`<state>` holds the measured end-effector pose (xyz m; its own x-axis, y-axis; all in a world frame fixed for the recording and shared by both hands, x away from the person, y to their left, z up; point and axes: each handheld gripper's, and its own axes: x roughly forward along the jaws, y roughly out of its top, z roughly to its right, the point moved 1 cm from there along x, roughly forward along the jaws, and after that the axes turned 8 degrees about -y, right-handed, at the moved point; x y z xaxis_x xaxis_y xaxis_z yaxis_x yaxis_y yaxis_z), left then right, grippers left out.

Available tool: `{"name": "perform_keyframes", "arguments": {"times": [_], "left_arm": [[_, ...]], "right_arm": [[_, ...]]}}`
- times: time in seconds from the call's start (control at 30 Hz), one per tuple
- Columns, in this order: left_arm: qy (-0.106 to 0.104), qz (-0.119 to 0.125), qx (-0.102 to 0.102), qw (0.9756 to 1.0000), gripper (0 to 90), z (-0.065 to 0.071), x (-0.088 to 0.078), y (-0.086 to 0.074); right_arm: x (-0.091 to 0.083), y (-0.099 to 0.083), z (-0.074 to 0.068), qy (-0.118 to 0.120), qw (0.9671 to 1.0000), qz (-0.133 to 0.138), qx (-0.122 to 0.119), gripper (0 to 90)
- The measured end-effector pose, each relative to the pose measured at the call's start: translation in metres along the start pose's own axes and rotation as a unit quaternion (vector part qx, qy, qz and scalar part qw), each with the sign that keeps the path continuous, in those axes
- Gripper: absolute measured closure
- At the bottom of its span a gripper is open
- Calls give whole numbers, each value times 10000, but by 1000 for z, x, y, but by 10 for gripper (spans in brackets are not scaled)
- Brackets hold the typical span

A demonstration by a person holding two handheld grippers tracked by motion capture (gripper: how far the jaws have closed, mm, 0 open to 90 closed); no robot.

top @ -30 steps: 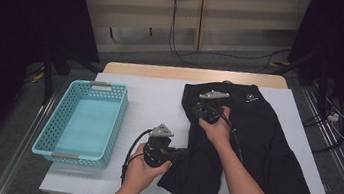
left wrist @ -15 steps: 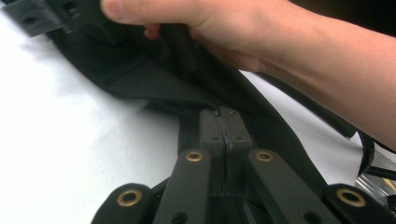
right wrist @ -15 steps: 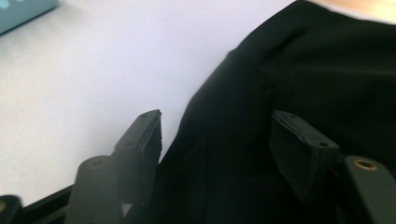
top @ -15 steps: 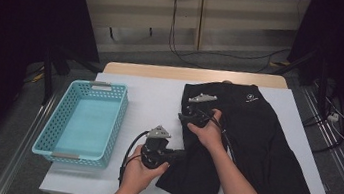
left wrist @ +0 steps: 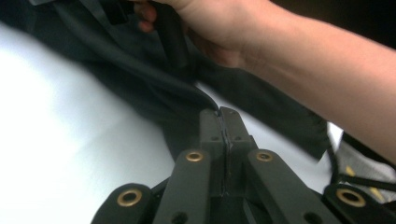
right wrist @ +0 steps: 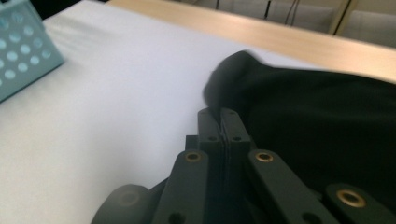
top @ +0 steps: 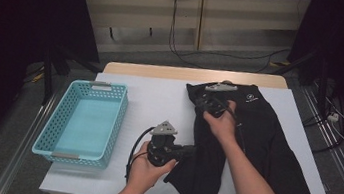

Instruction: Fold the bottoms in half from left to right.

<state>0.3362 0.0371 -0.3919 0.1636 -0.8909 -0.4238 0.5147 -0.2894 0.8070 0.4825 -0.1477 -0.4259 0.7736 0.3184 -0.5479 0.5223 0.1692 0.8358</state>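
Since a second ago, the right gripper (top: 206,97) has slid toward 9 o'clock along the black garment (top: 258,154), its jaws opening and then closing on the upper edge. Left gripper (top: 192,151) pinches the near edge, jaws fully closed on thin cloth. Folding looks under way; next, both corners should lift together. Soft matte fabric sprawls over the smooth white table (top: 159,100), 3 o'clock of the perforated teal basket (top: 84,118).
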Motion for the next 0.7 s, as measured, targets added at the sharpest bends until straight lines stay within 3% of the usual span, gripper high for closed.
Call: {"name": "perform_keyframes", "arguments": {"times": [0.1, 0.23, 0.27, 0.3, 0.33, 0.37, 0.4, 0.43, 0.5, 0.53, 0.63, 0.7], "left_arm": [[-300, 86, 236, 9992, 895, 20, 20, 25], [-792, 215, 489, 9954, 861, 44, 49, 53], [-800, 252, 501, 9952, 777, 44, 52, 57], [-650, 284, 539, 9960, 625, 42, 53, 59], [-430, 285, 623, 9967, 494, 37, 51, 58], [-205, 252, 774, 9965, 461, 31, 47, 56], [-15, 180, 835, 9963, 405, 23, 44, 52], [172, 105, 793, 9967, 336, 14, 41, 49], [497, -33, 682, 9964, 207, -6, 34, 40], [532, -41, 637, 9965, 186, -12, 31, 37], [713, -181, 612, 9954, 164, -31, 22, 26], [861, -230, 695, 9936, 152, -41, 17, 20]], "right_arm": [[-26, 8, 35, -160, 9996, 132, 214, 892], [-76, 20, 96, -710, 9956, 398, 468, 892], [-90, 22, 112, -909, 9929, 551, 538, 887], [-100, 24, 126, -1047, 9909, 579, 615, 837], [-109, 24, 137, -1393, 9864, 592, 638, 758], [-116, 22, 145, -1662, 9813, 693, 677, 665], [-119, 20, 151, -1653, 9804, 675, 829, 480], [-120, 17, 153, -1616, 9809, 480, 975, 389], [-121, 6, 150, -1416, 9861, 246, 834, 432], [-121, -3, 146, -1248, 9887, 138, 816, 375], [-121, -27, 134, -1056, 9916, -104, 738, 340], [-123, -43, 126, -1087, 9920, -191, 614, 331]]}}
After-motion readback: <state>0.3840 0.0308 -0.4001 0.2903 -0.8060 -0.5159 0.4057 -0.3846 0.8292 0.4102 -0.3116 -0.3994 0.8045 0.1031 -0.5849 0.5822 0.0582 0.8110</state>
